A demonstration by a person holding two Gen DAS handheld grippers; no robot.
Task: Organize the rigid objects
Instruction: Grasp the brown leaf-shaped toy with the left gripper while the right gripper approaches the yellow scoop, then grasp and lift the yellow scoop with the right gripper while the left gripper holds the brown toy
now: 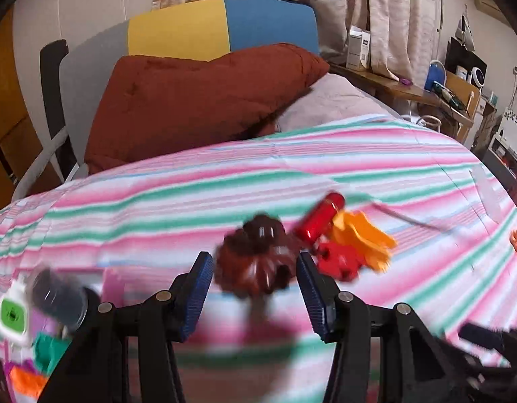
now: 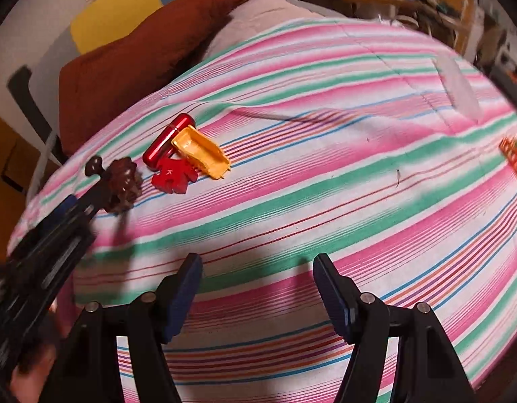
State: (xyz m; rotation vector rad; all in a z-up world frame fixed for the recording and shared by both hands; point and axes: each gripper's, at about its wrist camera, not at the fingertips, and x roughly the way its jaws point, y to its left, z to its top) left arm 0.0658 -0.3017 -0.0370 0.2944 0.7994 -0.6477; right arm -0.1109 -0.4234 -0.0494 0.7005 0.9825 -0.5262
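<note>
My left tongs sit around a blurred brown flower-shaped toy, pads at its sides, clamped as far as I can tell; the toy is off the striped bed cover; red cylinder, red flat piece and orange scoop are clustered just beside it; only this view shows the clutter at lower left; right tongs apart, holding nothing, over the cover.
</note>
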